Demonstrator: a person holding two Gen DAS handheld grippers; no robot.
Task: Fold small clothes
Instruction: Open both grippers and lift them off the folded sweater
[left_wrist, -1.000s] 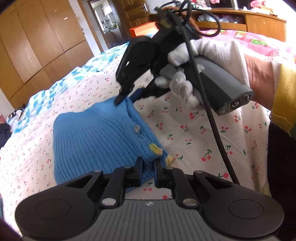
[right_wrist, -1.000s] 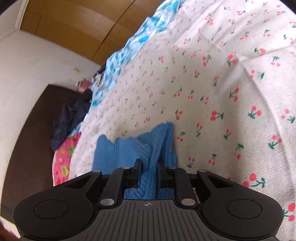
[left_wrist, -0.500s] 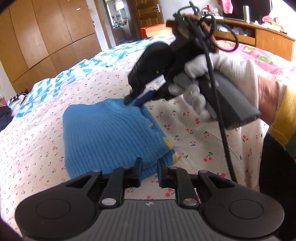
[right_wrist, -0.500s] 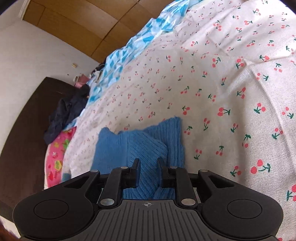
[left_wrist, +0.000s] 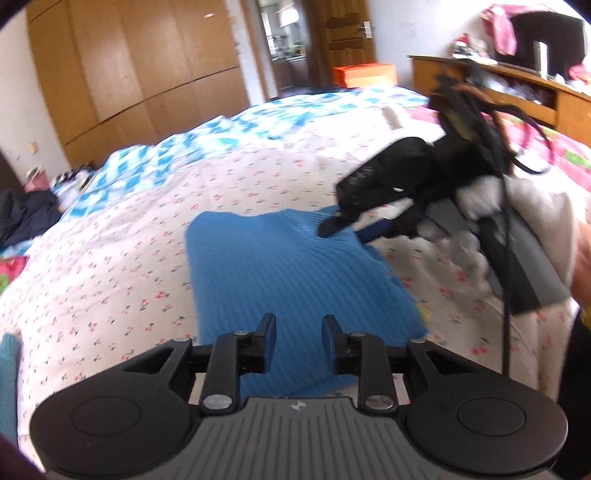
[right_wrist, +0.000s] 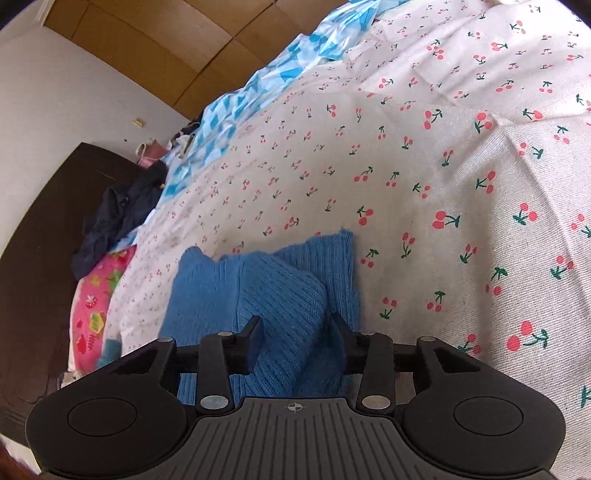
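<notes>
A small blue knit sweater lies folded on the cherry-print bedsheet. My left gripper is open and empty, just above the sweater's near edge. My right gripper shows in the left wrist view at the sweater's far right corner. In the right wrist view the right gripper is open, its jaws either side of a raised fold of the sweater without pinching it.
A blue-and-white quilt lies at the far side of the bed. Dark clothes are heaped by the dark headboard. A pink pillow sits at the left. Wooden wardrobes and a cluttered shelf stand behind.
Both grippers have opened and let go of the sweater. The left gripper has lifted and drawn back, and the sweater now lies flat.
</notes>
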